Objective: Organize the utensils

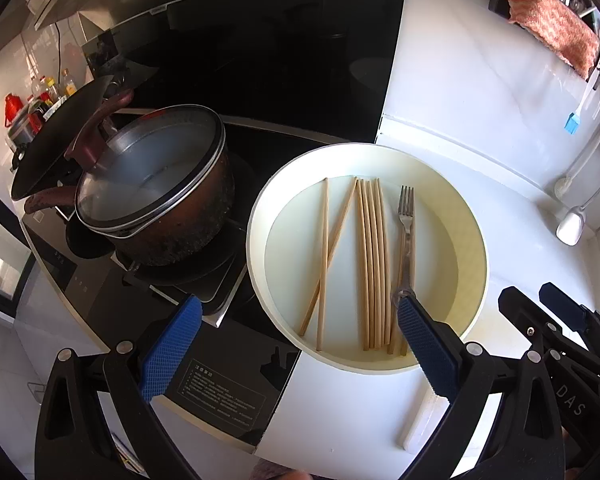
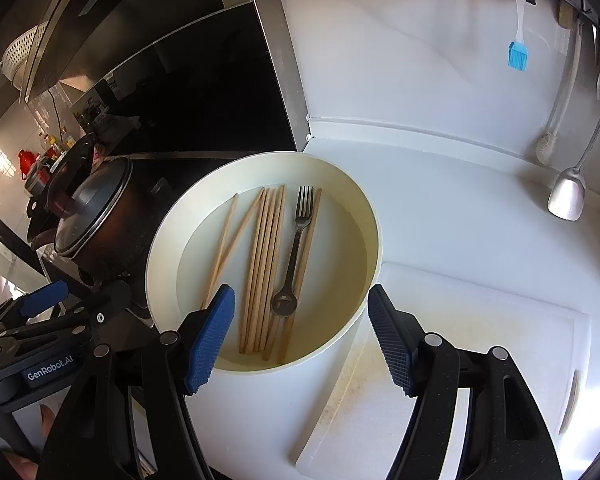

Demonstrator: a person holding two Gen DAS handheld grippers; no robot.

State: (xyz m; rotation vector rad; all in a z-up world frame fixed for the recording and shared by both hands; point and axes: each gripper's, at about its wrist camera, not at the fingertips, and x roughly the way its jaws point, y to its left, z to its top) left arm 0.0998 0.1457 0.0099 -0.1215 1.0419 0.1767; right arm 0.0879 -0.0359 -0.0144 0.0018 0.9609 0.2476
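Note:
A cream round bowl [image 1: 260,208] [image 2: 168,216] stands on the white counter beside the stove. Inside lie several wooden chopsticks [image 1: 372,260] [image 2: 264,264] and a metal fork [image 1: 406,220] [image 2: 300,240], tines pointing away. My left gripper [image 1: 298,302] hovers open over the bowl's near left side; its right pad [image 1: 424,340] overlaps the fork's handle end in that view. My right gripper [image 2: 300,292] is open above the bowl's near rim, holding nothing. Each gripper also shows at the edge of the other's view, the right gripper [image 1: 560,320] and the left gripper [image 2: 44,300].
A dark pot with a glass lid [image 1: 152,184] [image 2: 92,208] sits on the stove close to the bowl's left. A white cutting board [image 2: 480,340] lies to the right. A blue brush [image 2: 517,54] and a metal ladle [image 2: 566,196] hang on the wall.

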